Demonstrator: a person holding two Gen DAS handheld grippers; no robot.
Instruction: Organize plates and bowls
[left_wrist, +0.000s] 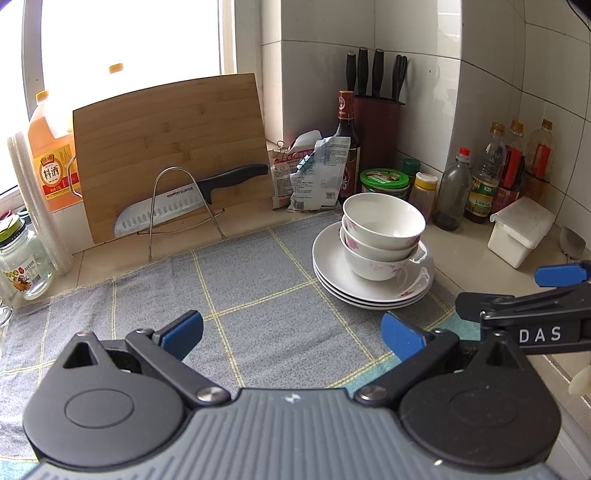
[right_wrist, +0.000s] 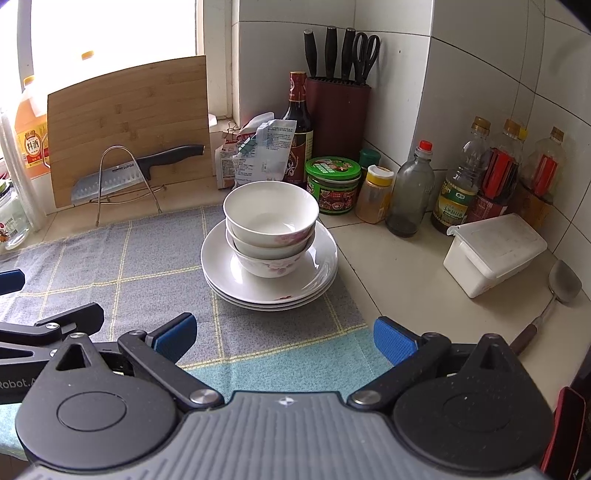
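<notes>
Standing nested, three bowls sit on three stacked plates upon a checked cloth; left gripper and right gripper spread empty; jars behind.

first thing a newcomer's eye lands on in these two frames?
The stack of bowls nested on the plates, sitting at the right edge of the grey checked cloth. Next, the knife in a wire rack against the upright cutting board by the window. Both grippers, left and right, are open and empty, short of the stack.
</notes>
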